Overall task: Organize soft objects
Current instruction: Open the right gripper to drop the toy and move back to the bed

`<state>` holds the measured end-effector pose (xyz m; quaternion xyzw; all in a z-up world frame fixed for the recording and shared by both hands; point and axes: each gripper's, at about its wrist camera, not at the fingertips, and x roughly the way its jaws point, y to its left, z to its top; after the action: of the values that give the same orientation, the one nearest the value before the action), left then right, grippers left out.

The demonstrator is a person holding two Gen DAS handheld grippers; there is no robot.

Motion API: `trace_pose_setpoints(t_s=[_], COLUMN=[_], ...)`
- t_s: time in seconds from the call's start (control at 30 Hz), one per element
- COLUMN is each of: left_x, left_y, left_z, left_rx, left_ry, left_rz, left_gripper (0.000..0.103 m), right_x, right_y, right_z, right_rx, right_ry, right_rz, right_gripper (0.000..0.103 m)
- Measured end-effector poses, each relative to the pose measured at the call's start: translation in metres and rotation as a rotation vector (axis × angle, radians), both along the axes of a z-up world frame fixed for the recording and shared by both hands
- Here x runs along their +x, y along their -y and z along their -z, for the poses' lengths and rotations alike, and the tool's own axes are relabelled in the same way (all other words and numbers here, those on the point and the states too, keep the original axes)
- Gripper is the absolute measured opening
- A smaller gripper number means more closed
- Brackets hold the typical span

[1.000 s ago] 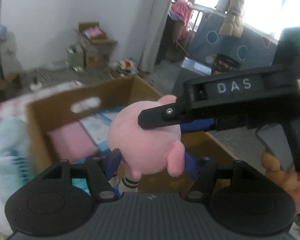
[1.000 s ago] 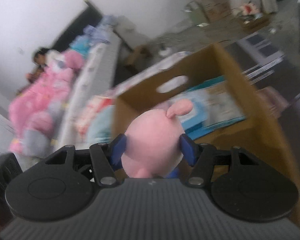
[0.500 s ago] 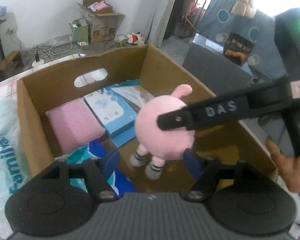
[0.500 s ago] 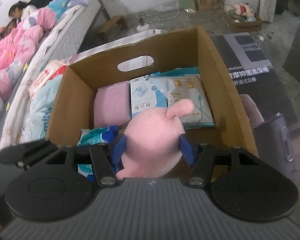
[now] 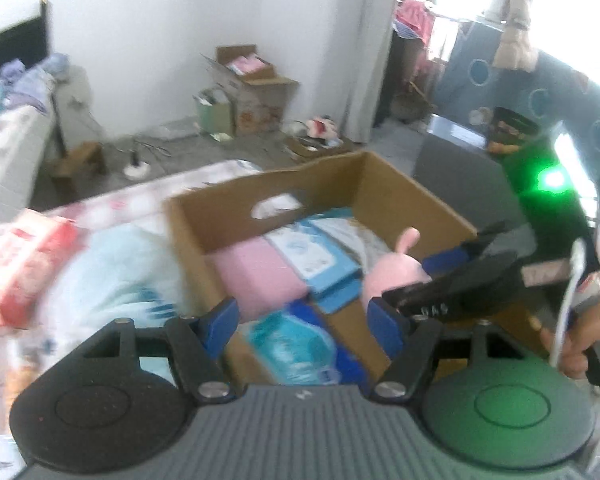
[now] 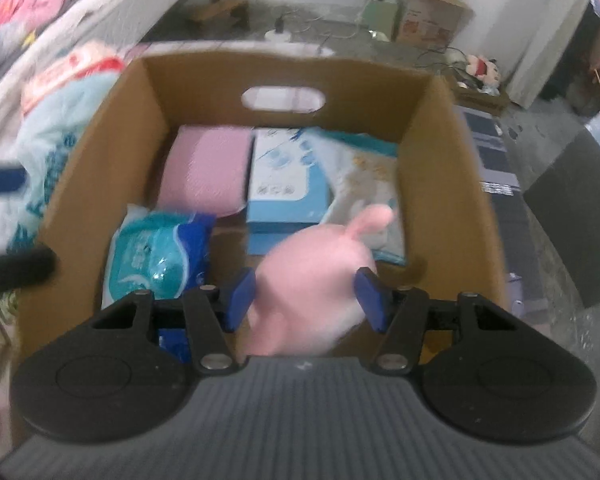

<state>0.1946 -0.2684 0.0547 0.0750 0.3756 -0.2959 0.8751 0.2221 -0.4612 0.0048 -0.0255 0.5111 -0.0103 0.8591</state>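
My right gripper is shut on a pink plush toy, held low over the near right part of an open cardboard box. In the left wrist view the plush toy sits inside the box between the right gripper's black fingers. My left gripper is open over the box's near edge with nothing between its pads. In the box lie a pink pad, a blue-and-white carton, a white packet and a blue tissue pack.
A light blue bag and a red-and-white pack lie left of the box. A bed runs along the far left. A dark grey block stands to the right. A hand holds the right gripper.
The plush toy was between the left jaws a second ago; the left gripper has since let go and drawn back to the left. The right gripper has tipped down and lowered the toy into the box.
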Motion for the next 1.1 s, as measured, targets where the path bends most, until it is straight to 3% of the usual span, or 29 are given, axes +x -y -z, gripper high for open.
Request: trace_pose_setpoints(t_s=[0.1,0.27,0.4,0.57,0.67,0.8,0.93,1.1], left_x=[-0.001,-0.001,-0.002,-0.011,-0.017,-0.027,-0.042,-0.072], left_y=[-0.016,-0.040,-0.059,-0.085,-0.104,-0.130,-0.161,-0.207], left_z=[-0.007,-0.009,-0.009,-0.008,-0.006,0.000,0.005,0.004], left_rx=[0.004,-0.003,-0.016,-0.030,-0.033,-0.038,-0.034,-0.041], left_ry=[0.021,0.013,0.003,0.008,0.000,-0.021,-0.024,-0.020], left_rz=[-0.031,-0.080,-0.115,-0.147,-0.171,-0.217,-0.262,-0.332], left_gripper=[0.072,0.072,0.072,0.073,0.073,0.073,0.073,0.076], right_x=[0.002,0.004,-0.001,-0.004,-0.001,-0.003,-0.016,-0.054], right_y=[-0.013,-0.014,0.006,0.038,0.044,0.038,0.034,0.027], right_z=[-0.002,-0.004,-0.014,-0.019,-0.007,0.015,0.003,-0.034], right_rx=[0.024,0.219,0.347,0.344,0.326,0.394,0.362,0.399], right_ry=[0.036,0.059,0.129,0.203,0.186,0.131,0.185,0.294], right_rz=[-0.022,-0.011,0.077,0.251,0.284,0.272,0.268,0.246], right_gripper=[0.057,0.056,0.057,0.059,0.059,0.061,0.062,0.066])
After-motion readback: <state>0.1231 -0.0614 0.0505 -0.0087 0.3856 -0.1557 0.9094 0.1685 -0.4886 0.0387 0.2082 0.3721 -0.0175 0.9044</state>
